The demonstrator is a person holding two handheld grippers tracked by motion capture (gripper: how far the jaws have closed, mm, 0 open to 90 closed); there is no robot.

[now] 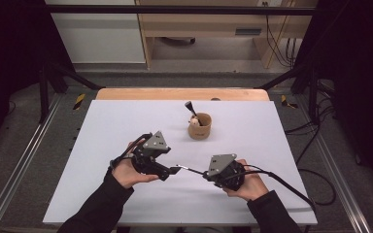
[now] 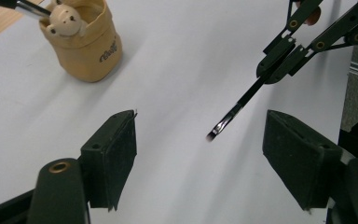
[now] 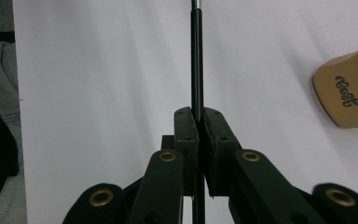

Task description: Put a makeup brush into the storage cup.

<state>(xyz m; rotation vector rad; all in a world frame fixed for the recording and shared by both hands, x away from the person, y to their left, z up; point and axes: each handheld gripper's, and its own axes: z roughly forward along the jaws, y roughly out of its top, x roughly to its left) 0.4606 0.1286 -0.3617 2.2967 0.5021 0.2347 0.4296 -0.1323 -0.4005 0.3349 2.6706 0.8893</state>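
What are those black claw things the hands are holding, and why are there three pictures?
A person holds a tool called a gripper in each hand. One picture looks down from above the white table. The other two come from little cameras riding on each gripper. The right gripper is shut on a thin black brush, pinching its handle. The left gripper is open, and its jaws hold nothing; the brush tip hovers between them without touching. On the table stands a tan cup with a small bear figure and another dark brush sticking out.
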